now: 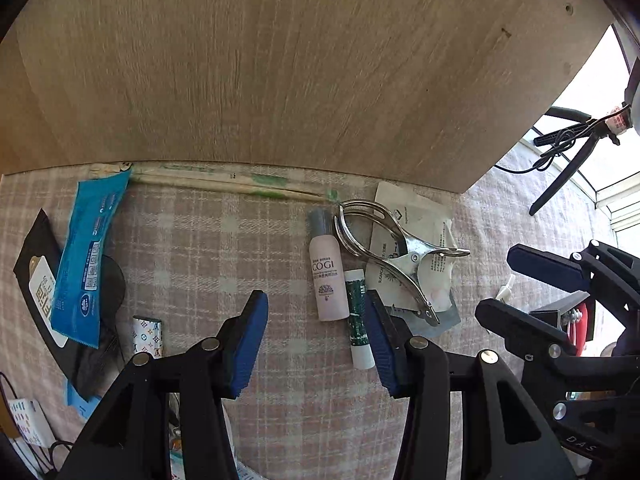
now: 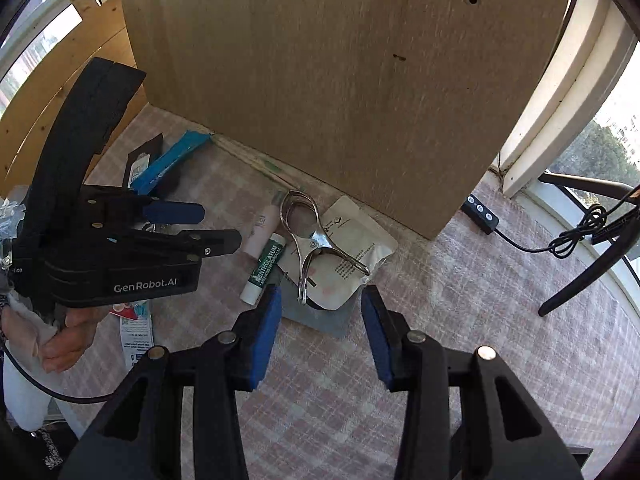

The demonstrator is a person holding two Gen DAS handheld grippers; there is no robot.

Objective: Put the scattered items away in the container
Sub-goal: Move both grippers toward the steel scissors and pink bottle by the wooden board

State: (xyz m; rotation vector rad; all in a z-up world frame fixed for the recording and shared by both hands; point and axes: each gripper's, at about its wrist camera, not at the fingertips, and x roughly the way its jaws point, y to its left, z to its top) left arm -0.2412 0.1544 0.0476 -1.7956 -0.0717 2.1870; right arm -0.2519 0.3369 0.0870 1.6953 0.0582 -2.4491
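Blue-padded and spread apart, clamping nothing: so with the left gripper [image 1: 316, 300], pointed steeply down at the pink checked tablecloth [image 1: 200, 248], and likewise with the right gripper [image 2: 322, 296], jaws parted over bare cloth just short of a grey sachet [image 2: 316, 320]. Probably poised that way to pick a piece each from the clutter. Just beside the left gripper's right-hand pad, a green-and-white lip balm stick [image 1: 358, 320], touching a pale pink COGI bottle [image 1: 328, 276]; handy for a straight pinch across the barrel. Next beyond, a steel spring clip [image 1: 400, 256] lying flat on a white sachet [image 1: 416, 220], likely awkward to grip across its loops. Off to the left, a small patterned packet [image 1: 147, 336], then a blue wrapper [image 1: 86, 256] draped over a black pouch [image 1: 40, 240]. Farthest, wrapped chopsticks [image 1: 224, 184] tucked against the foot of an upright wooden panel [image 1: 280, 60]. No container to be made out in either view, so nothing seen stowed; all the listed pieces loose on the cloth.
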